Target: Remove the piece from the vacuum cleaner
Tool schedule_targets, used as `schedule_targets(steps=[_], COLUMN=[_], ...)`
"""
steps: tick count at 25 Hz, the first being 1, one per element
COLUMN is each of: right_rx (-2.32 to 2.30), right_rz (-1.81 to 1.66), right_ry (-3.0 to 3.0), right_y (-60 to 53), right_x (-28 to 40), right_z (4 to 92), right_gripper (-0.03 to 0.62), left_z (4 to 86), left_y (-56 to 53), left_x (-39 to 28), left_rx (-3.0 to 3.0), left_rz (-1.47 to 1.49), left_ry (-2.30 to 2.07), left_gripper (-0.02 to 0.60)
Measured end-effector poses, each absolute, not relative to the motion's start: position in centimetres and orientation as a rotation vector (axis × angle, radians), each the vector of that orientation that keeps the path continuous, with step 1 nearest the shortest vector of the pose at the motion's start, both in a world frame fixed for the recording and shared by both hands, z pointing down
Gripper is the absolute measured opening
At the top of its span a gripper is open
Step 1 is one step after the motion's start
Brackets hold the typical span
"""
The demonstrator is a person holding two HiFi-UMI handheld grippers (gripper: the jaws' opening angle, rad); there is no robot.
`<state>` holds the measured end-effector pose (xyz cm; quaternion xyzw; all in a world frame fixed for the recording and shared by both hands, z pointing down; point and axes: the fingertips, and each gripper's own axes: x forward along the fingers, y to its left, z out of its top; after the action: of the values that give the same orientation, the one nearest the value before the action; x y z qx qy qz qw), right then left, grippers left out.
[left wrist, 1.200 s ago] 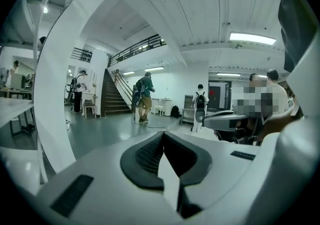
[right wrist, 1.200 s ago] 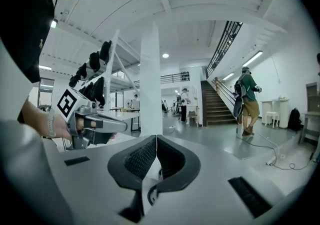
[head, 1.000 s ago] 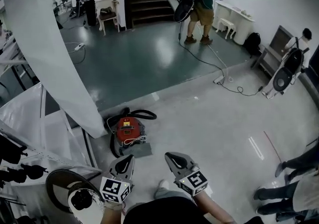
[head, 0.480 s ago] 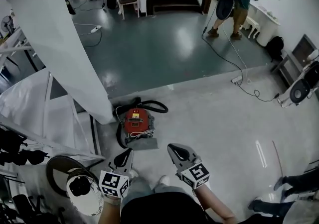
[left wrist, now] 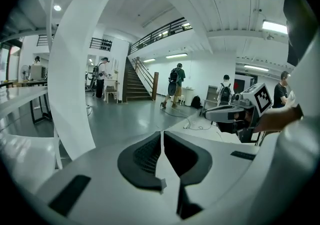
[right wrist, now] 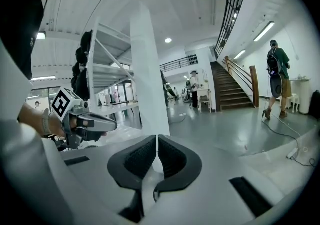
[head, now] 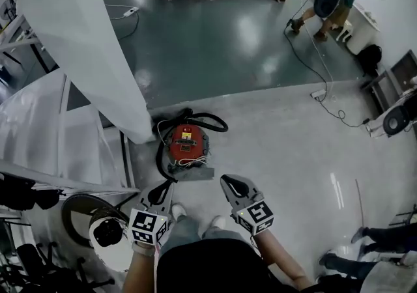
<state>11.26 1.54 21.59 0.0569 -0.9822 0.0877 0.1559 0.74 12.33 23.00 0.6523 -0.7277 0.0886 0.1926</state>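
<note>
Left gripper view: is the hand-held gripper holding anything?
No, the left hand-held gripper has its jaws together with nothing between them.

Left tool front and centre, jaws pressed together, nothing between them.
Beyond the tool lies a glossy grey floor. A broad white column curves up on the left and a staircase climbs at the back. A person with a backpack stands near its foot. The right tool reaches in from the right.

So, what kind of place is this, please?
Probably a large indoor hall used as a workshop: a staircase up to a railed balcony, a power strip with cables on the glossy floor, and a red vacuum cleaner.
</note>
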Motion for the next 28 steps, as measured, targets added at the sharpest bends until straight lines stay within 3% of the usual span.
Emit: schedule_targets(steps=[5, 8, 11, 28], right_rx=[0.198, 0.231, 0.267, 0.295], right_rz=[0.245, 0.248, 0.26, 0.348], right_ry=[-2.763, -2.727, -2.699, -2.553], right_y=[2.0, 2.3, 2.6, 2.7], right_x=[7.4, 5.7, 4.1, 2.4], right_z=[23.3, 24.2, 25.3, 32.9], right_gripper=[0.038, 0.116, 0.173, 0.202], left_z=[25.3, 26.5, 28.1, 35.8], left_y=[12.9, 13.0, 13.2, 13.6], left_x=[-3.5, -5.6, -7.4, -9.0], left_rx=[1.825, 1.823, 1.829, 1.837], left_rz=[0.24, 0.242, 0.259, 0.353], left_ry=[-1.986, -1.954, -1.914, -1.703], left_gripper=[0.021, 0.034, 0.149, 0.201])
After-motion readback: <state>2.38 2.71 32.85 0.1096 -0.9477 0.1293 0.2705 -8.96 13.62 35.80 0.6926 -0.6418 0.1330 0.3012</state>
